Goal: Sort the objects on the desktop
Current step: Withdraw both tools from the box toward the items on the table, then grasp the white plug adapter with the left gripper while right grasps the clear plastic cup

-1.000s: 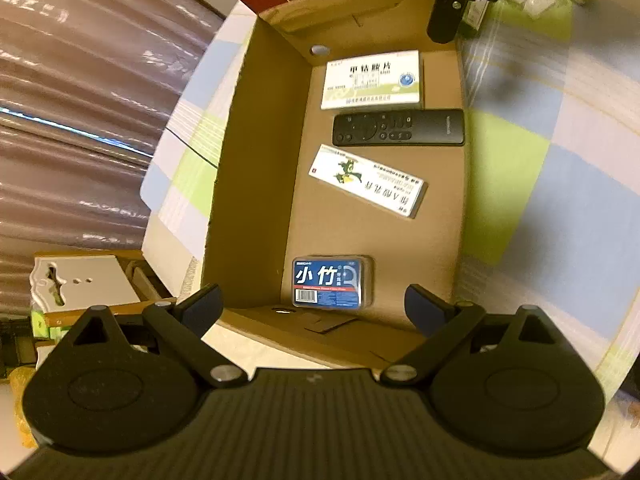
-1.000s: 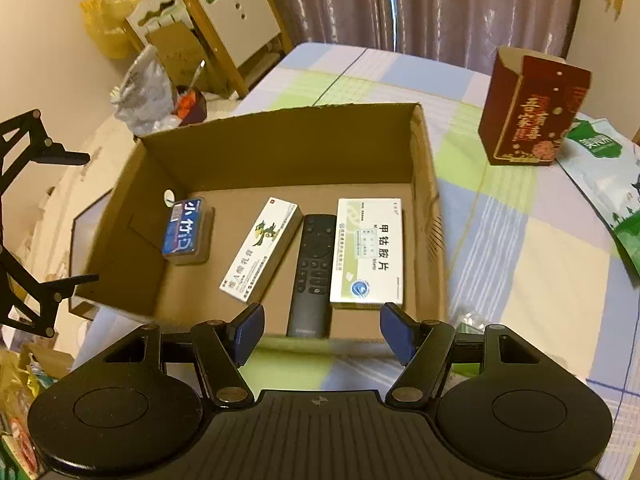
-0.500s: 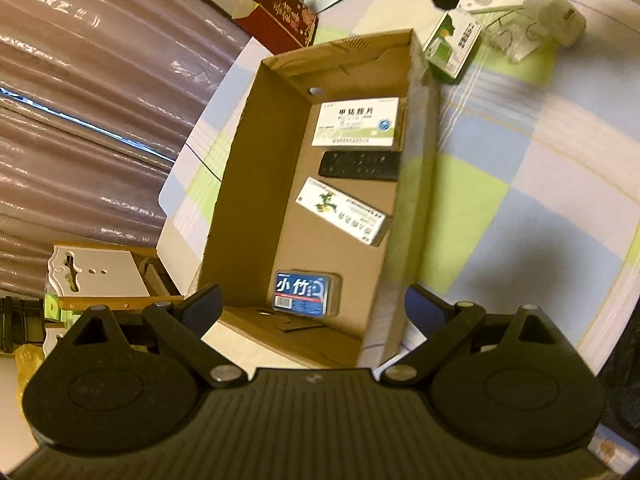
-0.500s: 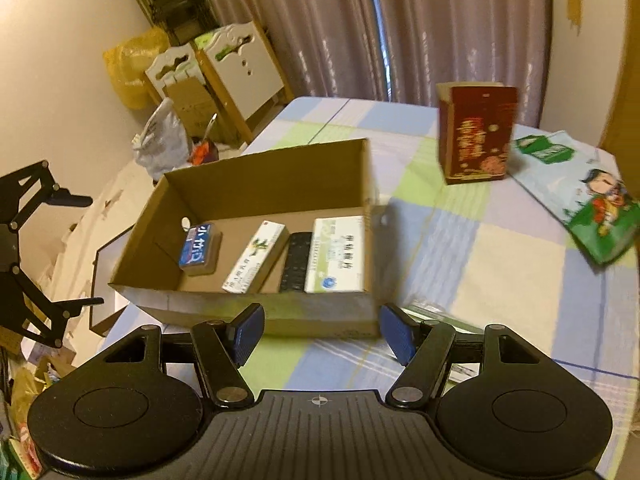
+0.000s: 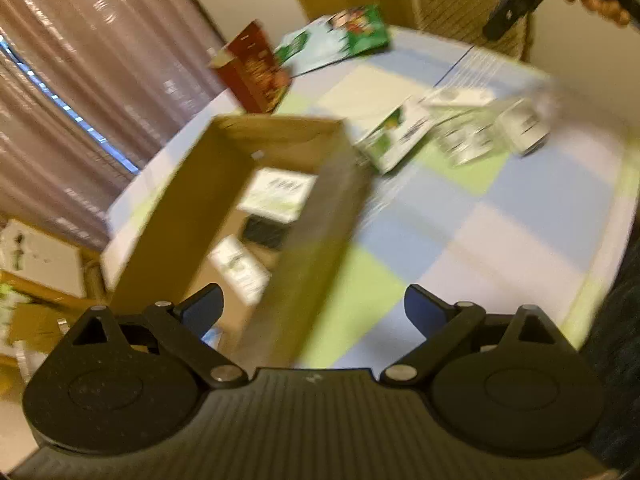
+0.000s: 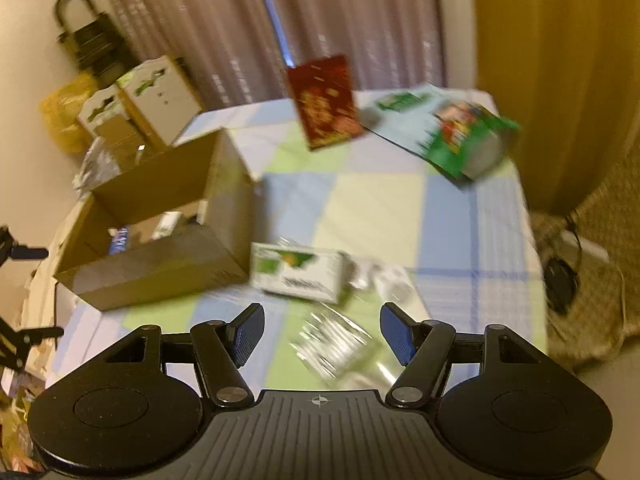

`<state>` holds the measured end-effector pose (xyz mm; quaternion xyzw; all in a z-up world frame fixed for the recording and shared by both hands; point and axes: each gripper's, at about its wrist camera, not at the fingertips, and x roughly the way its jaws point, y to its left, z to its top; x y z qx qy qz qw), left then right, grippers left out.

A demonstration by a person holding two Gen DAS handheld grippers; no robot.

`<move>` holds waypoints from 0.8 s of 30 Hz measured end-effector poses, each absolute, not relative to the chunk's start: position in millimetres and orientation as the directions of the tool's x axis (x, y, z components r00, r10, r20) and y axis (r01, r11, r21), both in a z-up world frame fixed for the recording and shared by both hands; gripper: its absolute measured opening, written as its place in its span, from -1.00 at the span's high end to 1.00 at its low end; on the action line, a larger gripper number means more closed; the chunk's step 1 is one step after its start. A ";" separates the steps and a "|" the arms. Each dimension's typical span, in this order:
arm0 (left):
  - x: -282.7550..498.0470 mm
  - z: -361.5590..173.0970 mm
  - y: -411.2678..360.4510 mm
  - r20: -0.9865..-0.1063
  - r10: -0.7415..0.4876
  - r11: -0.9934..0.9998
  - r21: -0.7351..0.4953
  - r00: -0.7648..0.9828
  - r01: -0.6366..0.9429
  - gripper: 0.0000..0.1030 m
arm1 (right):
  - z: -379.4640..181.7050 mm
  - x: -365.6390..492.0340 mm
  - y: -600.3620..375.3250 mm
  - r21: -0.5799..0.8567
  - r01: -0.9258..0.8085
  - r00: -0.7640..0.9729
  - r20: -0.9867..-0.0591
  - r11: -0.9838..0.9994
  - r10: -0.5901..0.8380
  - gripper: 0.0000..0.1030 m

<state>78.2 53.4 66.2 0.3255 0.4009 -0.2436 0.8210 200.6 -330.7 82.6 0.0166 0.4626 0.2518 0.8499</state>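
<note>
Left wrist view now looks across the table instead of down into the cardboard box [image 5: 224, 208], which a second ago filled this view from above. We have lifted and swung the left gripper [image 5: 314, 308] away, and the picture is blurred by this motion. Its jaws stand wide apart with nothing between them. Inside the box we can see a white medicine box [image 5: 276, 194], the dark remote control [image 5: 264, 232] and a second white carton [image 5: 240, 270]; the blue case that was nearest to us is now mostly hidden behind the left finger.

The right gripper [image 6: 322, 334] has also pulled back and turned to the right, so the box [image 6: 160, 264] sits now at the left of its view. Its jaws are wide as well and hold nothing. Between and just beyond them lies a shiny clear packet [image 6: 336, 344], and a little farther the green-and-white carton [image 6: 298, 272] lies just beside the box wall, with some small white things [image 6: 384, 280] next to it that are too blurred to name.

We judge that the items already in the box are finished, and that we are turning to the things left on the checked tablecloth [image 6: 376, 208]. The carton or the clear packet seems the next to take. The red box [image 6: 326, 100] and the green bag [image 6: 460, 136] stand well apart at the far side.
</note>
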 end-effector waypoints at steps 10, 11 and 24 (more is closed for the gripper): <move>75.7 28.4 -1.7 -0.828 -0.271 0.719 0.164 0.490 0.676 -0.84 | 45.0 182.3 -393.8 0.290 -0.262 0.404 -0.833 0.921 0.378 -0.31; 75.3 25.1 -8.1 -0.827 -0.288 0.720 0.145 0.482 0.679 -0.84 | 42.6 181.9 -399.9 0.296 -0.242 0.404 -0.835 0.924 0.373 -0.31; 78.1 -34.8 -130.5 -0.830 -0.460 0.471 0.075 0.317 0.879 -0.75 | 30.0 165.6 -472.5 0.304 -0.070 0.405 -0.861 0.950 0.306 -0.31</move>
